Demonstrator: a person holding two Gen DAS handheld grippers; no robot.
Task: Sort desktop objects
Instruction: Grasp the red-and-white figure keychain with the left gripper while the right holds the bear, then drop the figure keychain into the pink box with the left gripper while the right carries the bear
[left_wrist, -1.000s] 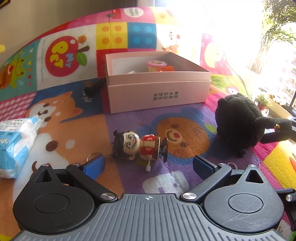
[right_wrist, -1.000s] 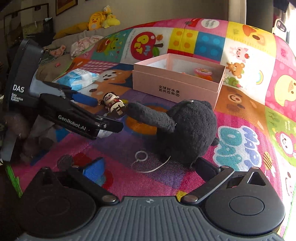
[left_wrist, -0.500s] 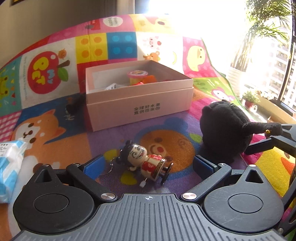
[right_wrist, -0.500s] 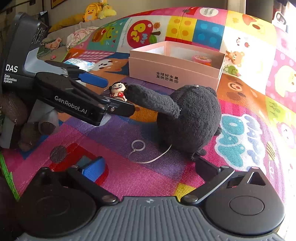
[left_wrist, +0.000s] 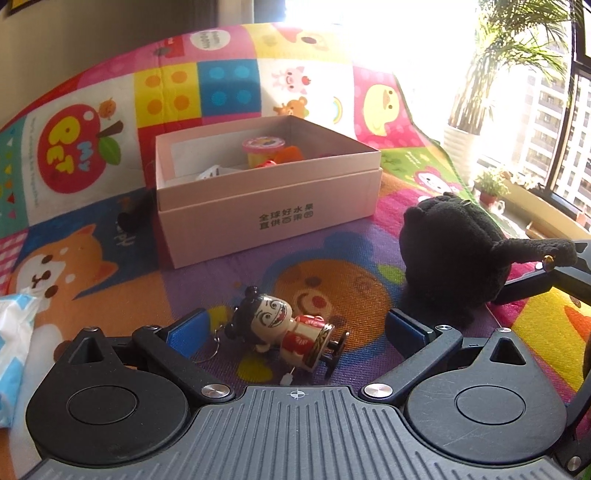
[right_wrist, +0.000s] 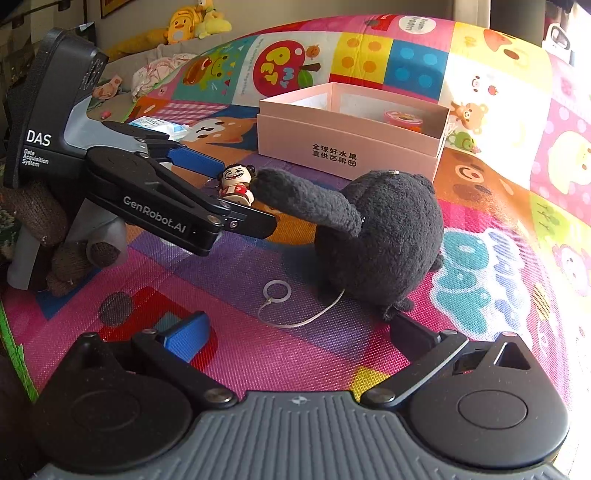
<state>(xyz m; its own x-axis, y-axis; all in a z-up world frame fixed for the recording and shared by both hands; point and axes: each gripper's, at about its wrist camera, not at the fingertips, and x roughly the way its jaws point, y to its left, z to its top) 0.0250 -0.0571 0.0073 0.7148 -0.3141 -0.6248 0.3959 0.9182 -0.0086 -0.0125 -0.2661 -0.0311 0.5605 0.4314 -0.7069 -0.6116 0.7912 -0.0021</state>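
The left claw (left_wrist: 295, 330) stands wide open, its two blue-padded fingers (left_wrist: 186, 330) flanking one small doll figure (left_wrist: 286, 332) that lies on its side between them without touching either pad. The doll is hard and glossy, with a round black-haired head, a red barrel-shaped body, a black wind-up key at its base and a thin metal ring by its head.

The right claw (right_wrist: 295, 332) is open too and holds nothing. Just ahead of its right finger sits one black plush toy (right_wrist: 384, 236), rounded and fuzzy, with a long stuffed limb reaching toward the left claw. A thin white cord ending in a small ring (right_wrist: 277, 291) trails from the plush across the mat between the right claw's fingers.

Everything rests on a woven-textured play mat (right_wrist: 295, 354) printed with bright cartoon squares. Beyond both claws stands one pale pink rectangular cardboard box (left_wrist: 266, 199), lidless, with dark printed characters on its front wall; a round pink-lidded cup (left_wrist: 264, 149) and orange pieces lie inside. To the left of the left claw is one crinkly blue-and-white plastic packet (left_wrist: 14, 354).
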